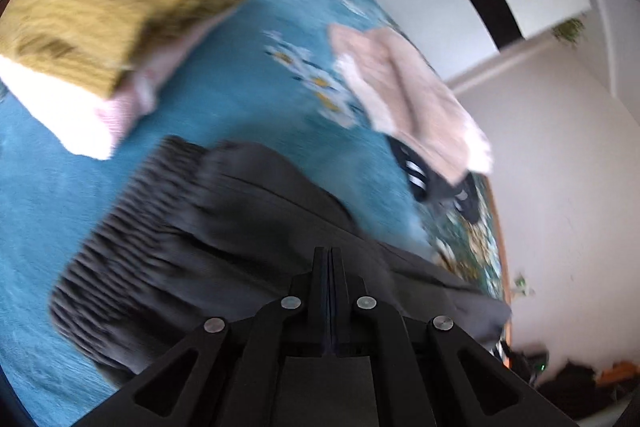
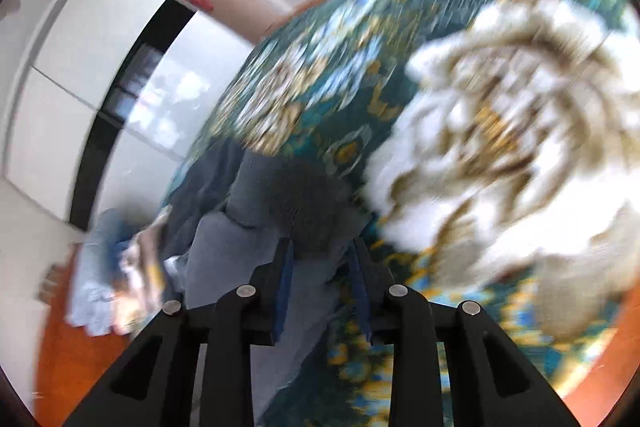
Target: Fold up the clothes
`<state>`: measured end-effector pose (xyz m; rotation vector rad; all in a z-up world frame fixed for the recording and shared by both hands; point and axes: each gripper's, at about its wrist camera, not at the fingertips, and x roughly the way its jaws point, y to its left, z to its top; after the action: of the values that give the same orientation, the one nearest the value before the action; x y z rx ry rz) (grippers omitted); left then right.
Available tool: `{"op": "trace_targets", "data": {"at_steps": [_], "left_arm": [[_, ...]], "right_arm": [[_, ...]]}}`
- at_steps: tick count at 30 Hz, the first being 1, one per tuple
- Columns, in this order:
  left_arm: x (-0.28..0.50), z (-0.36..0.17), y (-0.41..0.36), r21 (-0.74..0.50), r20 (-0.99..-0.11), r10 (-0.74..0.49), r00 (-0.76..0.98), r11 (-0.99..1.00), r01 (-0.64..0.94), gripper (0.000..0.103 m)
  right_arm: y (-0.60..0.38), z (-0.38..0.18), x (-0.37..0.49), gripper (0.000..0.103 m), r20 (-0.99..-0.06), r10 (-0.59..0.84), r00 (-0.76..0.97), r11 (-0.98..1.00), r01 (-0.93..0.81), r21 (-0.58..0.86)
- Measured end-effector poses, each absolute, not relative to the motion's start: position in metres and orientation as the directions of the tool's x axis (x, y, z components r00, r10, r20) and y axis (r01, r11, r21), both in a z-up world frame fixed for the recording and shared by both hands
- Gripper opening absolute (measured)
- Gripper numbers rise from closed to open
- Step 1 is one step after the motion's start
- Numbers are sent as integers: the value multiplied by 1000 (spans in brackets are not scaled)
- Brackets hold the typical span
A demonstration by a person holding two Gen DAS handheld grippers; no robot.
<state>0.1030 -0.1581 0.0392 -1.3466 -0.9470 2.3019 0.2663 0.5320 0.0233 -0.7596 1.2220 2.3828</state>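
A dark grey garment [image 1: 192,227] with a gathered elastic waistband lies on the teal carpet [image 1: 224,107], right under my left gripper [image 1: 329,255]. The left jaws are pressed together; no cloth shows between them. In the right wrist view the same grey garment [image 2: 288,203] hangs bunched in front of my right gripper [image 2: 322,247]. The right jaws stand apart with the cloth lying between them. Both views are blurred by motion.
A folded stack, olive on top of pink and white [image 1: 112,11], lies at the upper left. A beige garment [image 1: 408,95] covers a black striped one [image 1: 420,179] near the rug's edge. A pale blue and patterned pile [image 2: 116,267] lies on the orange floor. White cabinets [image 2: 80,87] stand behind.
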Motion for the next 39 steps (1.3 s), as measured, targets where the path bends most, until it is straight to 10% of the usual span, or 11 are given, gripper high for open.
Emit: {"op": "trace_targets", "data": {"at_steps": [4, 12, 16, 30, 39], "left_arm": [[105, 43, -142, -657, -655, 577, -488, -754, -10, 6], [112, 22, -135, -653, -687, 600, -410, -757, -14, 13], [121, 24, -146, -652, -674, 613, -413, -756, -59, 34], [126, 19, -148, -675, -620, 680, -391, -717, -176, 53], [126, 21, -143, -678, -604, 700, -382, -703, -215, 59]], "right_arm": [[487, 68, 256, 33, -617, 140, -774, -741, -496, 454], [281, 68, 151, 43, -691, -292, -662, -950, 119, 288], [212, 52, 108, 43, -733, -379, -565, -924, 271, 269], [128, -7, 68, 50, -907, -182, -379, -846, 530, -52], [116, -4, 88, 10, -895, -139, -423, -803, 578, -148]]}}
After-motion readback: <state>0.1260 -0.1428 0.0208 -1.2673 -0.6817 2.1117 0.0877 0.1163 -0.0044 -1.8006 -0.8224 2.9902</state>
